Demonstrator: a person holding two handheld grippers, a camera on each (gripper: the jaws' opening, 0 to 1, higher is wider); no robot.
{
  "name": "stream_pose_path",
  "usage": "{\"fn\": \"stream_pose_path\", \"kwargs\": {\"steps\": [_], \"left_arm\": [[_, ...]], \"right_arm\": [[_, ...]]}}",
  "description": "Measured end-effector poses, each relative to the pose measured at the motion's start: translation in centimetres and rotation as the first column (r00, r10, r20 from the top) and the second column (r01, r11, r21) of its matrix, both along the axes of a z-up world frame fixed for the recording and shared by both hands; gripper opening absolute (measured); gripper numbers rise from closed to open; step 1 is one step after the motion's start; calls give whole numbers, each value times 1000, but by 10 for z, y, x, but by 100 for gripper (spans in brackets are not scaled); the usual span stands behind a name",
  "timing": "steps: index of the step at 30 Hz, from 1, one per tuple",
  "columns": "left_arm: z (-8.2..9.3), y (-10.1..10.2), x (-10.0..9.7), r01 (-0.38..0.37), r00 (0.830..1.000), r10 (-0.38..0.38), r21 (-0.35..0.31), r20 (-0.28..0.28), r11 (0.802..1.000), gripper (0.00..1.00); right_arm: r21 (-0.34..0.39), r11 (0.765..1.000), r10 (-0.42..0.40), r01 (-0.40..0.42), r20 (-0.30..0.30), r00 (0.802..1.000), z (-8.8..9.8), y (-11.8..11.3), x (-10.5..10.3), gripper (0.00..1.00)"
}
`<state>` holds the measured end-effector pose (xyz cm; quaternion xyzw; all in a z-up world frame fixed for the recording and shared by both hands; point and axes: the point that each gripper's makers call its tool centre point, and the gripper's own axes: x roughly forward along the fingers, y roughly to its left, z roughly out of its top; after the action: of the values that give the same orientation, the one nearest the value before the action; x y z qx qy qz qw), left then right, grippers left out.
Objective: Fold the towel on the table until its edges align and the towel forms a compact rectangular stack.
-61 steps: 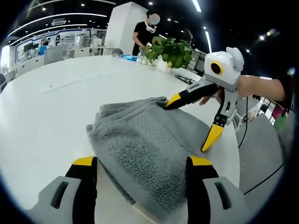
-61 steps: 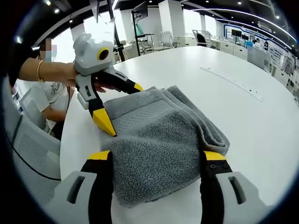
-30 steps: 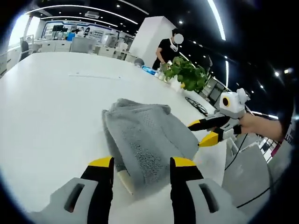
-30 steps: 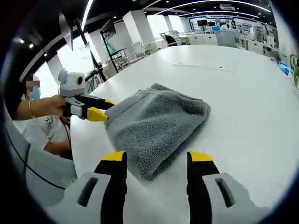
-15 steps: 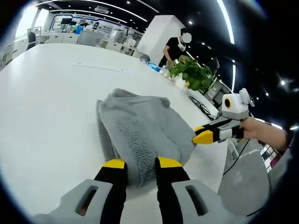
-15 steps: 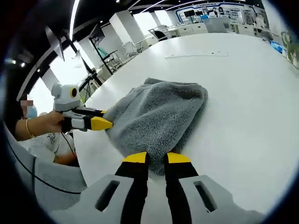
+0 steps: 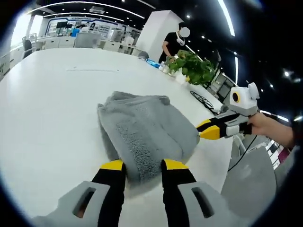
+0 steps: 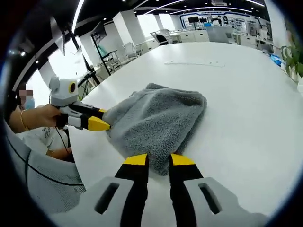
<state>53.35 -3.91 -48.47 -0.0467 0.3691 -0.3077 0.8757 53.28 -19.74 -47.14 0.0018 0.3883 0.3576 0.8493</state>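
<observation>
A grey towel [image 7: 142, 127] lies folded into a thick bundle on the white table [image 7: 47, 109]. My left gripper [image 7: 140, 171] is shut on the towel's near edge, cloth pinched between its yellow-tipped jaws. From the right side my right gripper [image 7: 202, 132] reaches in, its tips closed at the towel's right corner. In the right gripper view the towel [image 8: 161, 118] bulges upward in the middle, and my right gripper [image 8: 158, 163] is shut on its near corner. The left gripper [image 8: 105, 125] touches the towel's left edge there, held by a hand.
A potted green plant [image 7: 191, 66] stands at the table's far side, with a person [image 7: 173, 45] behind it. The table's curved edge [image 7: 227, 156] runs close on the right, beyond it a grey chair [image 7: 251, 179]. A seated person [image 8: 28, 123] is left of the table.
Both grippers went from wide open around the towel to shut on its edges. In the last half second the views shifted only slightly and the grips hold.
</observation>
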Motion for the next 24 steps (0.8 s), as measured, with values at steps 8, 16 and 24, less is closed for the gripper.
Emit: {"fn": "stream_pose_path", "kwargs": {"steps": [8,16,24], "left_arm": [[37,-3,-14,-38,994,39,-8,104,999,47],[53,5,-42,-118,981,121,-32,154,993,59],[82,3,-70,-120,967,133,-72,218,990,75]], "right_arm": [[1,1000,-22,22,109,994,31,-10,-7,29],[51,996,-82,75,143,986,60,-22,-35,40],[67,984,-172,162,175,969,75,-40,-63,50]]}}
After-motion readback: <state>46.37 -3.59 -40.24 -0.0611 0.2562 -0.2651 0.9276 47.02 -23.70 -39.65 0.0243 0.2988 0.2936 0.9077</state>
